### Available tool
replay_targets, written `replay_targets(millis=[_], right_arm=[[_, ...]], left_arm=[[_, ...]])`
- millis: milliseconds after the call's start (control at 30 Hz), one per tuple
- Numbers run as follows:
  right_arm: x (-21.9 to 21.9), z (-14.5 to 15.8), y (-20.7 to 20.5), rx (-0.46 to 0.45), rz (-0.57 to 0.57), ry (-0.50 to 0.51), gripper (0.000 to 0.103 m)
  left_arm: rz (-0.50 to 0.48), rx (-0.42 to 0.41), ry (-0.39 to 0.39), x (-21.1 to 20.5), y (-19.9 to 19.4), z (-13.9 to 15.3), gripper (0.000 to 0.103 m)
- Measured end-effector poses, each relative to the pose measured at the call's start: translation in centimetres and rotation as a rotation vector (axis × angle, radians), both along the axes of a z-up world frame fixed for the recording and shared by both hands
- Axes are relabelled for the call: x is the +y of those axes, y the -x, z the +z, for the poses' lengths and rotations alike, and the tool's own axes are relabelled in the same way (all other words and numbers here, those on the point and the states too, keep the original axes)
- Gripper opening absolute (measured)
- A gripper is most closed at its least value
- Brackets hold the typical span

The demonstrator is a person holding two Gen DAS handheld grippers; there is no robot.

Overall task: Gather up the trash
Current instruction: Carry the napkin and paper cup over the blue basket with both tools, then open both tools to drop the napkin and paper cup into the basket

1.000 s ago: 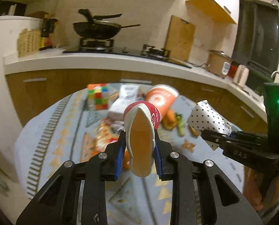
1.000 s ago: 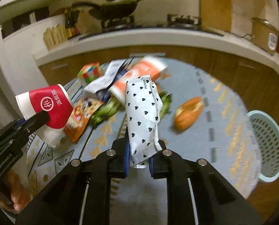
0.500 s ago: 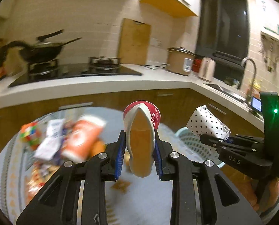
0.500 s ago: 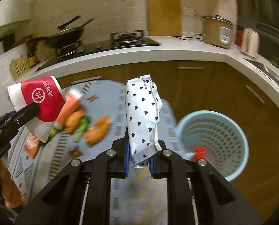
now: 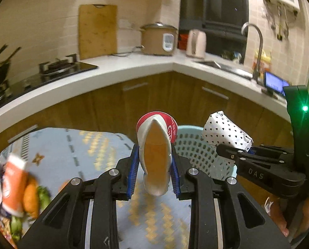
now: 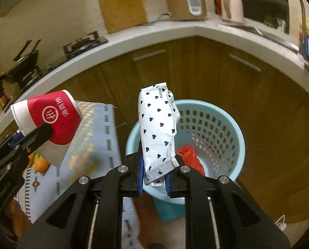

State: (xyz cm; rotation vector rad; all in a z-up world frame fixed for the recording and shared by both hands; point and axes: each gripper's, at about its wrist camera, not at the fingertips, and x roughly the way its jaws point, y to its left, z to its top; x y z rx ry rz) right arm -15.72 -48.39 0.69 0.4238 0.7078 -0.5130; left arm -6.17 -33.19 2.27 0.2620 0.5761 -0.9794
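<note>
My left gripper (image 5: 154, 166) is shut on a squashed red and white paper cup (image 5: 155, 151), held above the table's right end; the cup also shows in the right wrist view (image 6: 48, 116). My right gripper (image 6: 154, 172) is shut on a crumpled white wrapper with black hearts (image 6: 157, 128), held over the near rim of a light blue perforated basket (image 6: 216, 124). The wrapper (image 5: 227, 132) and basket (image 5: 196, 147) also show in the left wrist view. A red piece of trash (image 6: 188, 157) lies inside the basket.
The table with a blue patterned cloth (image 5: 81, 151) lies to the left, with an orange carton (image 5: 11, 186) and food items (image 5: 29, 197) at its far left. Wooden cabinets (image 6: 216, 72) and a white counter (image 5: 133, 70) curve behind the basket.
Both grippers have swung right from the cluttered table toward the basket. The wrapper now hangs over the basket's rim. Both grips are unchanged.
</note>
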Motion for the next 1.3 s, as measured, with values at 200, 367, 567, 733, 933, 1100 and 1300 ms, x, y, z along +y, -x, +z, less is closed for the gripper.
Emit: replay_targets(millis=[200,367,567,733,933,1100,1300], right_arm=[[-3.7,-3.5,-0.1,0.067,-0.051,-0.082,0.016],[-5.9,-5.6,-0.1,0.121,-0.073,-0.119,0.017],[-6.8,-6.9,0.1,0.141,-0.086,-0.157,0.021],[-7.1,-7.4,0.4,0.14,-0.09,-0.186,0.034],[-6.2,-6.0,0.3,0.121,-0.091,-0.144,0.04],[-4.3,-4.5,-0.2,0.109,-0.069,-0.113,0.04],[-0.4,-1.7,-0.8,0.054,-0.01,-0.073,0.04]], left_arm=[[-0.033,0.009,-0.103,-5.4,-0.1,-2.8,0.026],[-0.055,0.023,-0.154,-7.6,-0.3,-4.5,0.026],[-0.044,0.036,-0.182,-9.2,-0.5,-5.6,0.053],[-0.04,0.024,-0.174,-8.4,-0.5,-5.2,0.062],[-0.015,0.032,-0.143,-6.2,-0.6,-4.2,0.063],[0.017,0.029,-0.113,-3.5,-0.6,-3.3,0.063],[0.14,0.005,-0.05,2.5,-0.8,-1.1,0.063]])
